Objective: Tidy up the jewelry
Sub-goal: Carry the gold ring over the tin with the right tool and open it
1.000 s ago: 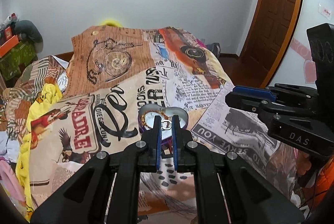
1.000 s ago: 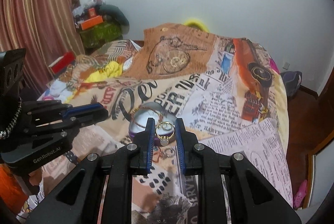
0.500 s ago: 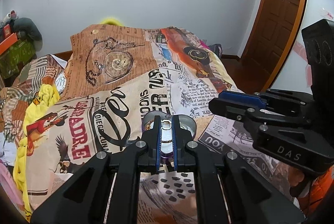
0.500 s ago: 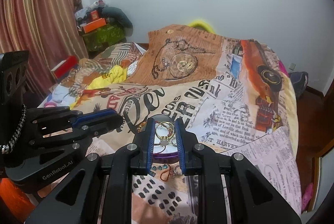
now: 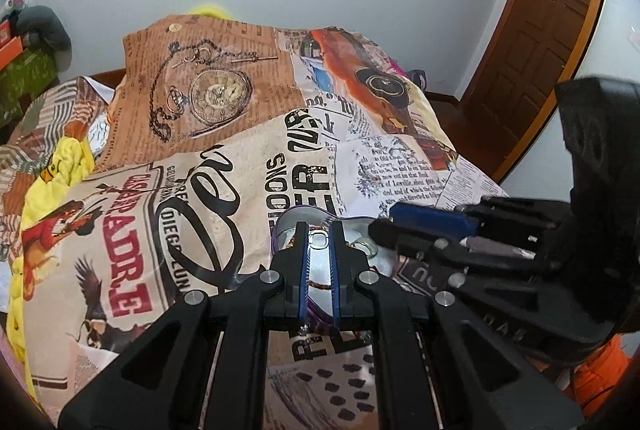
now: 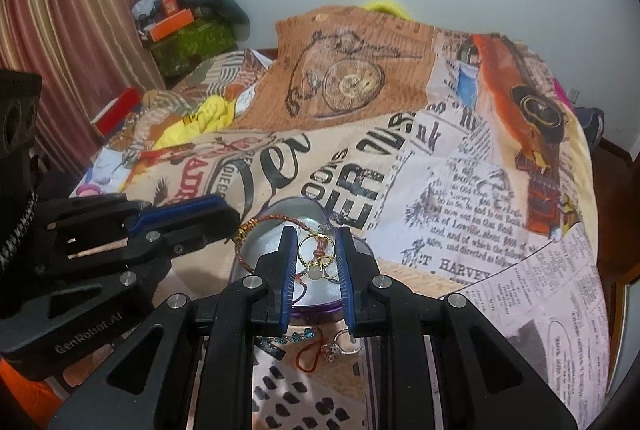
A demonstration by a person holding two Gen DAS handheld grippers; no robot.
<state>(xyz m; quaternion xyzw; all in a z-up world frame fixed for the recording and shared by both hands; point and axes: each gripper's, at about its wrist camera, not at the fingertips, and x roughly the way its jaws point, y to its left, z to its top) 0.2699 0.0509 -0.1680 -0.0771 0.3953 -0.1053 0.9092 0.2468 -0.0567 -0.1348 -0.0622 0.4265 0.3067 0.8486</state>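
the purple tin (image 6: 316,304) on the bedspread (image 6: 460,189) already holds a woven bracelet (image 6: 250,230) draped over its left rim, so the sorting looks partly done. the right gripper (image 6: 316,262) hangs over the tin, jaws pinched on a gold ring (image 6: 316,244) with a pale stone. the left gripper (image 5: 319,242), also over the tin, is narrowed on a small silver ring (image 5: 319,238) — neither is dropped in yet. still loose just in front of the tin: a blue-stoned chain (image 6: 296,337), a red cord (image 6: 310,358) and a silver ring (image 6: 344,346). both tools crowd the tin — they could bump. clutter well behind the tin is no obstacle.
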